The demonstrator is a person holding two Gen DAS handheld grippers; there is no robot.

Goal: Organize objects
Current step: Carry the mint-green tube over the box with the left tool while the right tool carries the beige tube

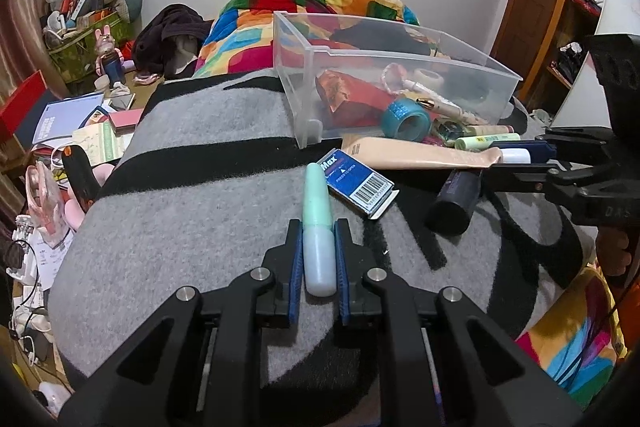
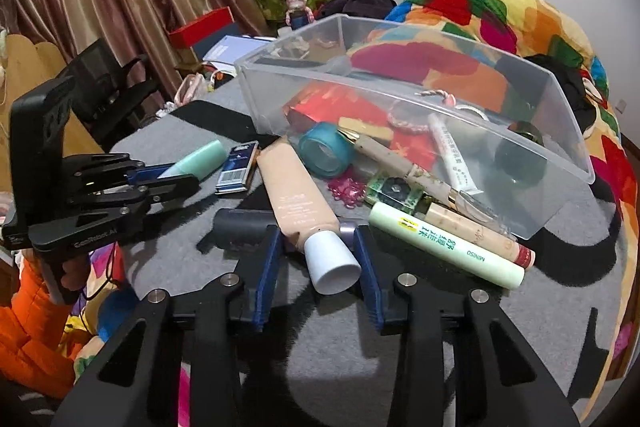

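Observation:
My left gripper (image 1: 318,227) is shut on a small pale blue bottle with a mint green cap (image 1: 318,227), which lies on the grey and black blanket (image 1: 180,227); it also shows in the right wrist view (image 2: 198,159). My right gripper (image 2: 316,239) is open, its fingers either side of the white cap (image 2: 334,265) of a beige tube (image 2: 294,199), apart from it. A clear plastic bin (image 2: 400,95) lies tipped on its side with items spilling out. A blue card box (image 1: 356,179) lies beside the bottle.
A teal tape roll (image 2: 326,151), a green Miniso tube (image 2: 444,247), a beige pen (image 2: 404,163), pink beads (image 2: 348,189) and a dark cylinder (image 1: 456,199) lie by the bin. A colourful quilt (image 2: 500,23) lies behind. A cluttered desk (image 1: 80,115) is to the left.

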